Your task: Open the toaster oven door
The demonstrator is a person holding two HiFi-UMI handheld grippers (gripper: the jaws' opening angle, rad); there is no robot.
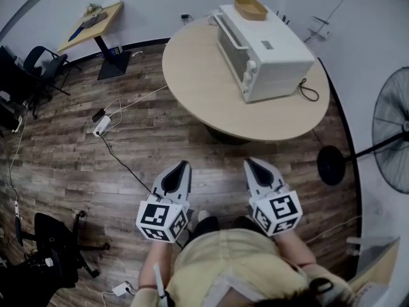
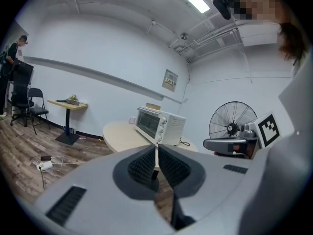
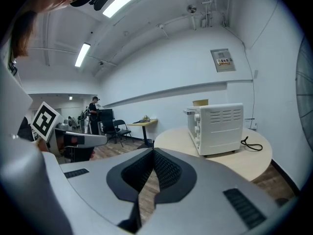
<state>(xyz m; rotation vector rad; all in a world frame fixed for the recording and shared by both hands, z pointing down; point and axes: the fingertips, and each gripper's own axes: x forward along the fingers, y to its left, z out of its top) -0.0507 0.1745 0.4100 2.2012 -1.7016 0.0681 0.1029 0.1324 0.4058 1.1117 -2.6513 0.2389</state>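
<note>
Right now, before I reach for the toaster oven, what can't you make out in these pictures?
- Inside the toaster oven: the head view sees only its top; in the left gripper view the door glass is small and dark.
- Markings on the knobs: too small in the right gripper view.
- Where the cord leads: it runs behind the oven in the right gripper view.
- Print on the wall notice: too small, right gripper view.

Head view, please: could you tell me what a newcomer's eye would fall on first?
The white toaster oven stands door shut on the round table, a tan tray on top. Nearer, the left gripper and right gripper hang shut and empty above the wood floor. A black fan stands at right.
</note>
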